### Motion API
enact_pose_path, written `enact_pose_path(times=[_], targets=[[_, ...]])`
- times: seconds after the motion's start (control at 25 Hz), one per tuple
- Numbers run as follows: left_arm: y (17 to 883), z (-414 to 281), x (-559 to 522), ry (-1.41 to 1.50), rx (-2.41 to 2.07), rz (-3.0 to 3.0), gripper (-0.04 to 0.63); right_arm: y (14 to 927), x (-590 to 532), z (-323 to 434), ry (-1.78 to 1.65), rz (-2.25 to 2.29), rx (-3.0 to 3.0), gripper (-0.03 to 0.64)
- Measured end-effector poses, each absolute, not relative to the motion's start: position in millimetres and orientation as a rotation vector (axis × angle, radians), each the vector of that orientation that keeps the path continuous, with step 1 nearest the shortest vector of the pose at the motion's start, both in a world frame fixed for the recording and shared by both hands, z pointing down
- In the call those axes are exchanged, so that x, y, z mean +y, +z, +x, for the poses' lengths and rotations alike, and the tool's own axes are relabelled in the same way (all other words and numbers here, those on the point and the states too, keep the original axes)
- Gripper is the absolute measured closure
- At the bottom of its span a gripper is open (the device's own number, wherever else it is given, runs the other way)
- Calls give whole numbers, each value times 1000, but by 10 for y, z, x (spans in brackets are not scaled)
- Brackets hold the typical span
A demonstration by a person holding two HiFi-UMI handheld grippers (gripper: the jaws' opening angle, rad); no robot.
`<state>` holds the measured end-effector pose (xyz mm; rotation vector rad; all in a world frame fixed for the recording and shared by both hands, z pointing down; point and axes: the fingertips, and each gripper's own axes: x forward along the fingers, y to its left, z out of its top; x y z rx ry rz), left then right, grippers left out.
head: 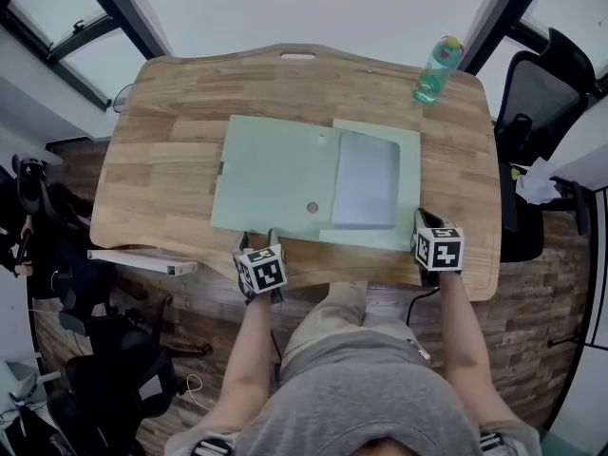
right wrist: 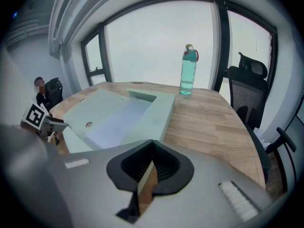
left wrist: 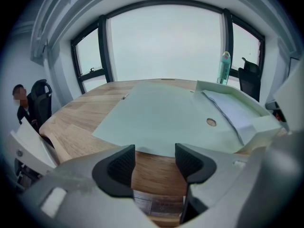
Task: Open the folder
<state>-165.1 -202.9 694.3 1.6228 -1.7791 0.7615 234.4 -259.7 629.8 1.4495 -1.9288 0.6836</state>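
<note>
Opened folder (head: 275,174) on bench (head: 171,112): probably light, stiff, slippery card.
Right gripper (right wrist: 152,144) pinches its near right wall; left gripper (left wrist: 155,156) is spread, empty; thin rims likely offer the best hold.

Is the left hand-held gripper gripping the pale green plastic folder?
No: the left hand-held gripper's jaws stand apart over the light wooden table, and the pale green plastic folder lies just beyond them.
</note>
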Motion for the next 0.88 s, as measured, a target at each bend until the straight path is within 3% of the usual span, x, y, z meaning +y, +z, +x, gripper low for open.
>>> enact_pose_path(times=[0.88], targets=[[6230,-1322,-1913,635,-1735,1861,345,5815,-1947,2008,620,1542,-2090,614]])
